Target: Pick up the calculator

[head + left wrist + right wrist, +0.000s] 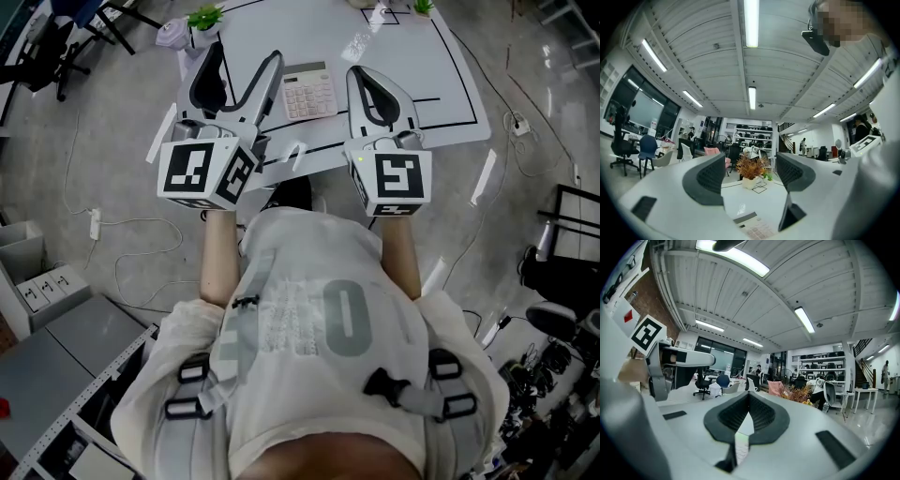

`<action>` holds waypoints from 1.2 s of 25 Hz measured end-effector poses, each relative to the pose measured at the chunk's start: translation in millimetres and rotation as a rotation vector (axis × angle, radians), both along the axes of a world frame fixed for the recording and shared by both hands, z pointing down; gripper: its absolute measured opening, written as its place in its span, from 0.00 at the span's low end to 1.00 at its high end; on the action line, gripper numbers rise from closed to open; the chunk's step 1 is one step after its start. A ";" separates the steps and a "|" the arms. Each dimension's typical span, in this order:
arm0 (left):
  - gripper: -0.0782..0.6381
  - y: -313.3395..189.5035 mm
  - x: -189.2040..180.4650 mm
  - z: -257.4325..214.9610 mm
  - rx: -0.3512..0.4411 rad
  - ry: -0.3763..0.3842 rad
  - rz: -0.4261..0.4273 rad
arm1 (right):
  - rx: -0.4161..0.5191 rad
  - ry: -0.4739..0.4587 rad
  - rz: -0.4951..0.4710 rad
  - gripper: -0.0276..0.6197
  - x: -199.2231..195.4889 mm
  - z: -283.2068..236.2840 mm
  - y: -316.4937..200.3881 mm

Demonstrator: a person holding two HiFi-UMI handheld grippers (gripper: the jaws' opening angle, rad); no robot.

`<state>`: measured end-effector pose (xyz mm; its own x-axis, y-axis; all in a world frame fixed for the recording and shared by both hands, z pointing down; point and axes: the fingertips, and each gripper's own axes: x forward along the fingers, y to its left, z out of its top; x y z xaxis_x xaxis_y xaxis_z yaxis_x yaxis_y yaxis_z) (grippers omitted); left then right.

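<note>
A white calculator (307,91) with a grey display strip lies flat near the front edge of the white table (412,56). My left gripper (244,54) hovers just left of it with its jaws wide apart and nothing between them. In the left gripper view the calculator (757,227) shows low down, below and beyond the open left gripper (750,176). My right gripper (362,75) is held just right of the calculator, its jaws closed together and empty. In the right gripper view the right gripper (749,409) has its dark pads meeting.
A small potted plant (204,21) stands at the table's far left; a dried plant in a white pot (751,168) sits further along the table. Black lines mark the tabletop. Cables and a power strip (94,222) lie on the floor at left, near a grey cabinet (56,347).
</note>
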<state>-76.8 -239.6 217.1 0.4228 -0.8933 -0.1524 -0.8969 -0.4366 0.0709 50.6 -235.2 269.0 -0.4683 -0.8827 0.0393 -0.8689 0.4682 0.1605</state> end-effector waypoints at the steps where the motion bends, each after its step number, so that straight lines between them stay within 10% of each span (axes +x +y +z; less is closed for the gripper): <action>1: 0.56 -1.7 -0.2 2.4 -0.014 0.000 0.004 | -0.003 0.000 -0.002 0.05 -1.1 0.9 -0.9; 13: 0.58 -55.9 -8.1 38.7 -0.218 0.031 0.131 | -0.067 -0.024 -0.024 0.05 -11.9 20.9 -20.0; 30: 0.58 -149.8 15.5 237.1 -0.877 0.197 0.478 | -0.272 -0.003 -0.032 0.05 -14.4 82.3 -76.0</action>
